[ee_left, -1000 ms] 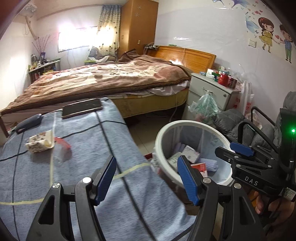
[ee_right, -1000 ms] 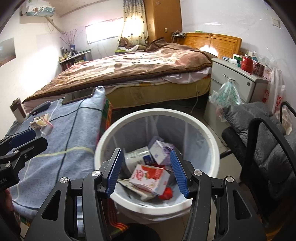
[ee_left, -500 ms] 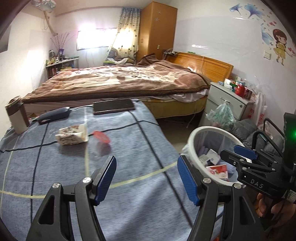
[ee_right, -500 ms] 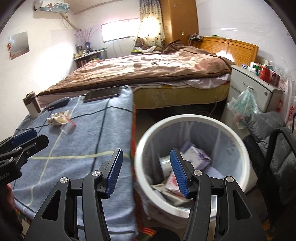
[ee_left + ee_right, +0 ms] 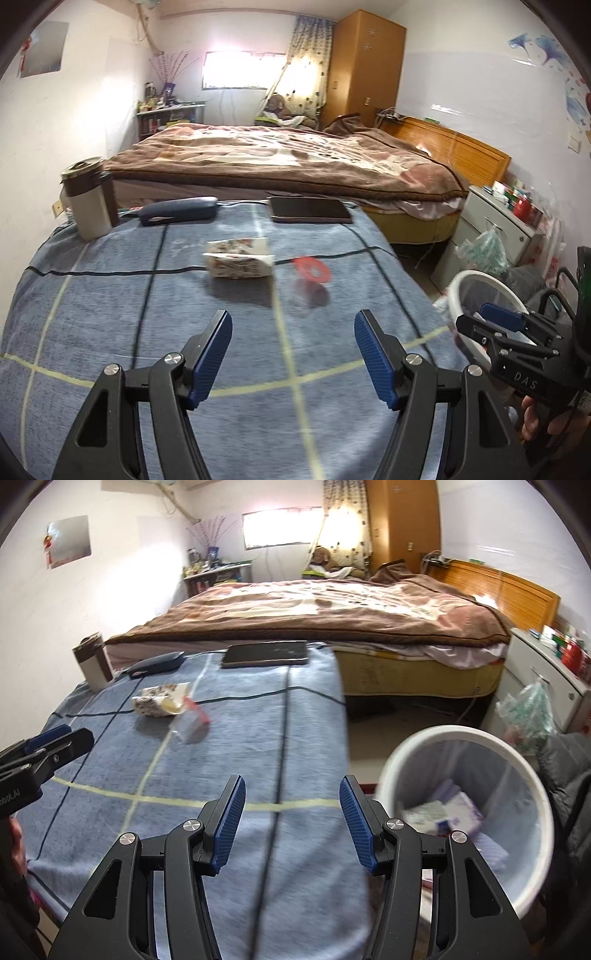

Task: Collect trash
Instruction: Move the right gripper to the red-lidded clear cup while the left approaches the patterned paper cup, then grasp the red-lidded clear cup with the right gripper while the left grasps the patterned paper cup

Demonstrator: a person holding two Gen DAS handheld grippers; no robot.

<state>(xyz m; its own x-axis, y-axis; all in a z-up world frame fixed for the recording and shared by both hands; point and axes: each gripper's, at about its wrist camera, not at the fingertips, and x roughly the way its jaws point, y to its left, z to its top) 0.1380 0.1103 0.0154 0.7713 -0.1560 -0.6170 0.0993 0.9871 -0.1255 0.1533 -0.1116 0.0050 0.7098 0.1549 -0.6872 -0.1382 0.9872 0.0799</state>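
Observation:
A flattened patterned carton [image 5: 240,258] lies on the blue checked cloth [image 5: 147,314], with a small clear bag with a red strip [image 5: 312,280] just right of it. Both also show in the right wrist view: carton [image 5: 160,700], bag [image 5: 190,722]. My left gripper [image 5: 293,354] hovers open and empty over the cloth, short of the carton. My right gripper [image 5: 291,821] is open and empty above the cloth's right edge. The white trash bin [image 5: 402,755] stands on the floor to the right, with packets inside.
On the far side of the cloth sit a lidded cup [image 5: 88,199], a dark glasses case [image 5: 179,215] and a tablet [image 5: 308,215]. Behind is a bed [image 5: 288,158]; a grey nightstand [image 5: 495,218] and a dark padded chair [image 5: 569,771] flank the bin.
Both grippers have swung left, away from the bin and over the cloth. The carton and bag now sit nearer the middle of the left wrist view. Jaw openings look unchanged.

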